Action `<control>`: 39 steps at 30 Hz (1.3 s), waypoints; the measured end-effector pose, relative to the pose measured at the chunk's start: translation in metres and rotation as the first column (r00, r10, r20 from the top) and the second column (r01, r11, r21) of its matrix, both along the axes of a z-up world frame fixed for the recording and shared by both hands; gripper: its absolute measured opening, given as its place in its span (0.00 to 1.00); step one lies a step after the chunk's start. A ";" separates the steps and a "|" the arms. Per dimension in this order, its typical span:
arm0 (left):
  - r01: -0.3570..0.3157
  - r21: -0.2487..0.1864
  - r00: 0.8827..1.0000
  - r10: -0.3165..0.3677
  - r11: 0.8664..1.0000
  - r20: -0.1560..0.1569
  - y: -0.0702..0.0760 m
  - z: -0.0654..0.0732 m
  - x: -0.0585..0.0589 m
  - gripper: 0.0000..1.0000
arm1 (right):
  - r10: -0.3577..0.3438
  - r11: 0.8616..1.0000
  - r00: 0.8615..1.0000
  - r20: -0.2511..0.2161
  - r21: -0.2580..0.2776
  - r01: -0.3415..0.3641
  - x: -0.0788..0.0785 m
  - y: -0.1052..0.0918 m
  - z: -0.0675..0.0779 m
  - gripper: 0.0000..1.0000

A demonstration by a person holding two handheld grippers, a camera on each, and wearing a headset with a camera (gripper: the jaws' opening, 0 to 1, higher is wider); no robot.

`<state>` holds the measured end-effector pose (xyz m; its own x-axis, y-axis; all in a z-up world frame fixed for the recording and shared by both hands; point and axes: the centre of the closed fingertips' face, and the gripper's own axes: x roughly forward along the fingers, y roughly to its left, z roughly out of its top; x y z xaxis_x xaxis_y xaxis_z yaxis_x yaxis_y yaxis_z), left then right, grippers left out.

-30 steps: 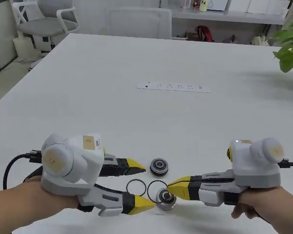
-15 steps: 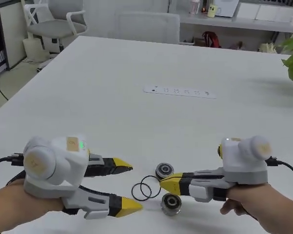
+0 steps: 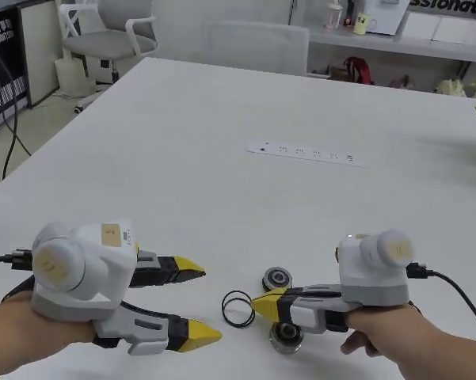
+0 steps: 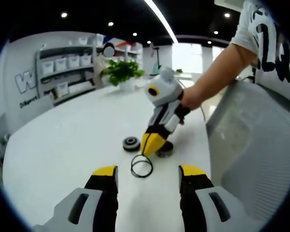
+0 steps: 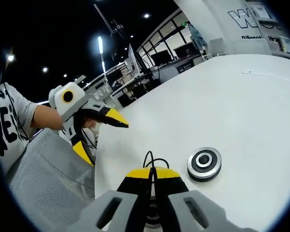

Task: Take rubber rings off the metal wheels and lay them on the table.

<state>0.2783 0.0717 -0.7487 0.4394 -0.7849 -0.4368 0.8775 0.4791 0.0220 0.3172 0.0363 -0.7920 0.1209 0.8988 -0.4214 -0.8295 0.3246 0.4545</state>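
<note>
We held the left gripper [image 3: 210, 304] with its jaws spread apart, just left of the two rubber rings [image 3: 238, 309], which lay overlapping on the table [image 3: 222, 198]. The right gripper [image 3: 255, 302] had its jaws pressed together at the rings' right edge, perhaps pinching it. One metal wheel [image 3: 276, 279] sat just beyond the rings, and another metal wheel [image 3: 286, 336] sat nearer us, under the right gripper.

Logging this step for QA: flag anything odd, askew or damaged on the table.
Nothing stands out. Two rubber rings lie flat and overlapping beside two metal wheels; no damage is visible.
</note>
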 end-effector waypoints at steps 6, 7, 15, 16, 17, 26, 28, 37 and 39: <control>-0.001 0.004 1.000 0.001 1.000 -0.004 0.002 -0.001 0.000 0.51 | -0.018 1.000 1.000 0.010 -0.024 0.018 0.003 -0.004 -0.003 0.00; -0.003 0.003 1.000 0.003 1.000 -0.004 0.002 -0.002 0.001 0.51 | -0.015 1.000 1.000 0.007 -0.024 0.015 0.002 -0.003 -0.004 0.00; -0.005 0.005 1.000 0.005 1.000 -0.005 0.001 -0.002 0.002 0.51 | 0.009 0.999 0.999 0.038 -0.051 -0.007 -0.003 -0.003 -0.007 0.10; -0.005 0.005 1.000 0.005 1.000 -0.005 0.002 -0.002 0.002 0.51 | 0.011 0.999 0.999 0.043 -0.052 -0.009 -0.003 -0.004 -0.006 0.13; -0.006 0.005 1.000 0.006 1.000 -0.005 0.002 -0.003 0.003 0.51 | 0.013 0.999 0.999 0.042 -0.051 -0.011 -0.004 -0.004 -0.005 0.14; -0.006 0.006 1.000 0.006 1.000 -0.007 0.001 -0.002 0.004 0.51 | 0.031 0.998 0.999 0.041 -0.048 -0.029 -0.008 -0.006 0.005 0.18; -0.009 0.003 1.000 0.009 1.000 -0.006 0.001 -0.001 0.005 0.51 | 0.028 0.999 0.999 0.041 -0.043 -0.026 -0.007 -0.007 0.008 0.18; -0.022 -0.006 1.000 0.022 1.000 -0.001 0.003 0.002 0.012 0.51 | 0.006 1.000 0.998 0.064 -0.019 -0.005 -0.001 -0.015 0.024 0.20; -0.025 -0.008 1.000 0.025 1.000 -0.001 0.003 0.002 0.014 0.51 | 0.005 1.000 0.997 0.073 -0.019 -0.004 0.000 -0.018 0.026 0.20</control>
